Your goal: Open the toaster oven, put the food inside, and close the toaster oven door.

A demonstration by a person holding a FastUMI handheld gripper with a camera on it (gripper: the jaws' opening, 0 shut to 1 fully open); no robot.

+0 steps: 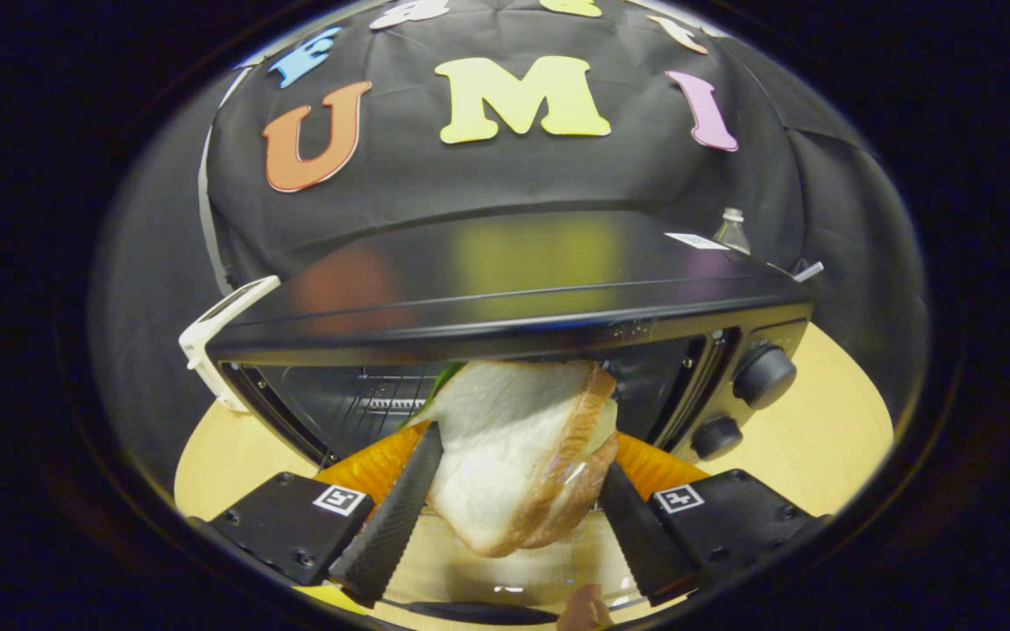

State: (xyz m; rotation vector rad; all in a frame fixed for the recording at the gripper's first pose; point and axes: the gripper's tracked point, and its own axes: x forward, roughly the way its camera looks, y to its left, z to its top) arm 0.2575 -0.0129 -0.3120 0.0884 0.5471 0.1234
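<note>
Both fingers pinch the sandwich, which hides much of the open toaster oven cavity.

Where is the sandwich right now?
In the gripper view, the sandwich is clamped between the gripper's jaws, held at the toaster oven's open mouth, above the lowered glass door.

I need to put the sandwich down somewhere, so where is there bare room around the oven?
The gripper is shut on the sandwich, just ahead of the open toaster oven. Bare table lies beside the oven's knobs. A smaller bare patch sits at the oven's other side, below a white object. The oven mouth, sandwich and fingers crowd the middle.
</note>
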